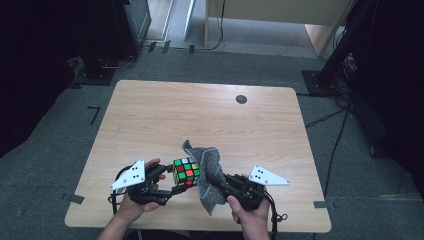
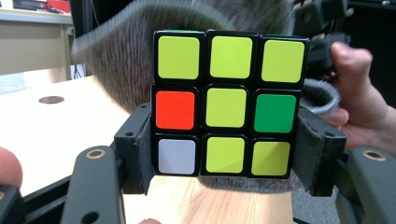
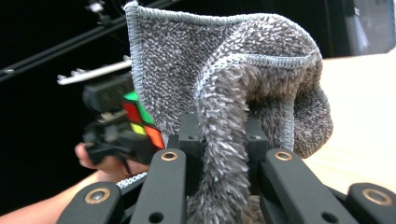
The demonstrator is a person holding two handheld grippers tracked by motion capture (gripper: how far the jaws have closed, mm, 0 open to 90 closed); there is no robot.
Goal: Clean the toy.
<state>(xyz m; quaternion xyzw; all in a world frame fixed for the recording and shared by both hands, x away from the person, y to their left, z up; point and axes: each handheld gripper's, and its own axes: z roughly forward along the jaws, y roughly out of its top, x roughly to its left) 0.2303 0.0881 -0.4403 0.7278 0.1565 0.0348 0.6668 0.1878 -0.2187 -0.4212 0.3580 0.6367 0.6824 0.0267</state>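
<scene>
Puzzle cube (image 1: 185,172), 3x3 with coloured stickers, held clear of the table (image 1: 150,120) near its front edge, roughly centre. In the left gripper view the face toward the camera is mostly yellow, with one red, one green and one white sticker.

Left gripper (image 1: 172,181): jaws closed onto the cube's two opposite sides, clamping its lower half. Cube sits square and upright in the grip.

Right gripper (image 1: 216,176): jaws nearly together, pinching a bunched fold of grey terry cloth (image 1: 207,172). The rest of the cloth fans up and out above the jaws and hangs below them.

Cloth lies against the cube's right-hand side, seen from above; in the left gripper view it drapes behind and around the far face. Contact looks likely, though I cannot tell how firmly it presses.

Judgement: wiping the cube is under way. Both grasps are made and cloth is at the cube. No way to tell which faces are done; the yellow face toward the left gripper is uncovered, so turning the cube and wiping the remaining faces probably remains.

Table otherwise bare apart from a dark round grommet (image 1: 241,99) at the far side.
</scene>
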